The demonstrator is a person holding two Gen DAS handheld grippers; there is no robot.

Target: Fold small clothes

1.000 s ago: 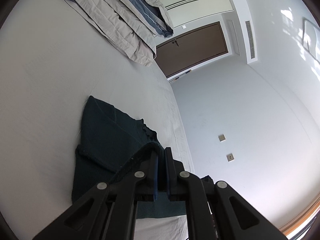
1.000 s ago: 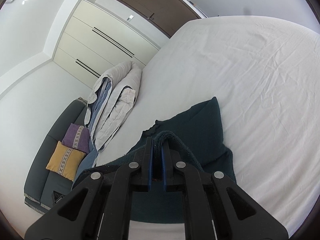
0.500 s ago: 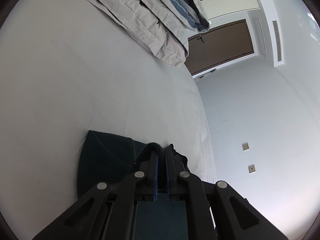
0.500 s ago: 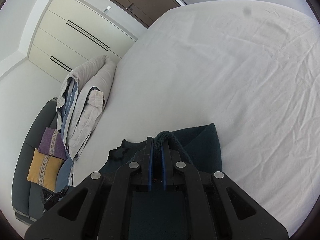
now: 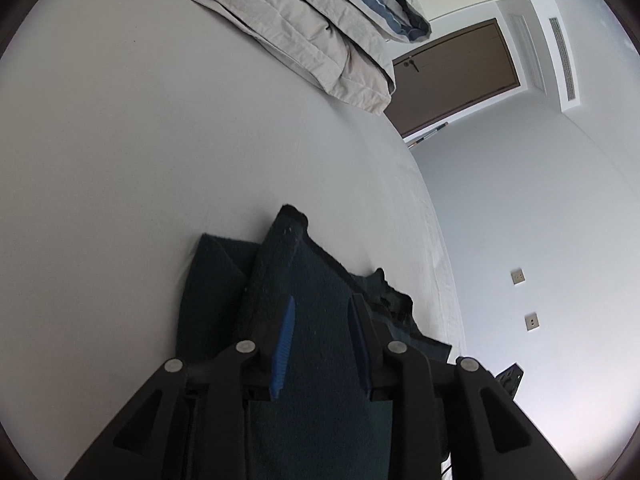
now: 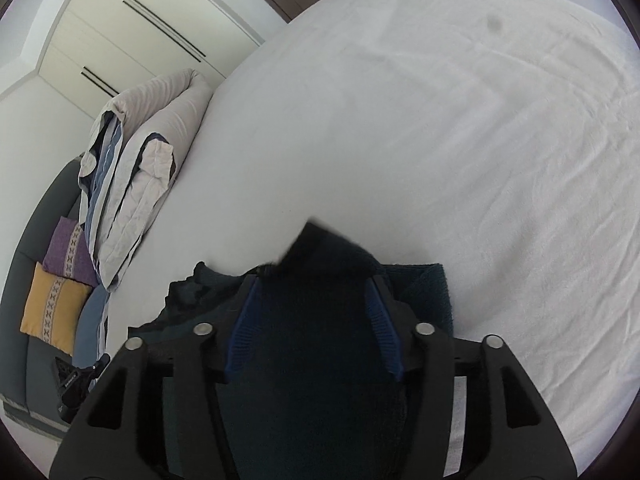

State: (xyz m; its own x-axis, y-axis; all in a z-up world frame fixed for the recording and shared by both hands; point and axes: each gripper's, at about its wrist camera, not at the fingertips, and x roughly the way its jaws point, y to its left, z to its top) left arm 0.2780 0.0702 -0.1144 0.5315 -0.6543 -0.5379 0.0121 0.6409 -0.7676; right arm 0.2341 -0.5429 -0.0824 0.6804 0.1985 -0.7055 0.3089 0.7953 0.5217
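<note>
A dark teal garment (image 5: pixel 320 312) lies on the white bed sheet (image 5: pixel 140 160), with one layer folded over another. My left gripper (image 5: pixel 322 304) is open just above it, blue pads apart, nothing between them. In the right wrist view the same garment (image 6: pixel 320 340) fills the space under my right gripper (image 6: pixel 314 286), which is also open, its fingers spread wide over the folded top layer. A lower layer of the garment (image 6: pixel 428 292) sticks out to the right of the right finger.
A folded grey and blue duvet (image 5: pixel 320 20) lies at the far end of the bed, also seen in the right wrist view (image 6: pixel 136 168). A dark sofa with yellow (image 6: pixel 52 308) and purple cushions stands beside the bed. A brown door (image 5: pixel 452 76) is beyond the bed.
Both grippers were shut on the garment's edge and carried it forward over the rest. Now both have opened and the folded layer lies on the garment.
</note>
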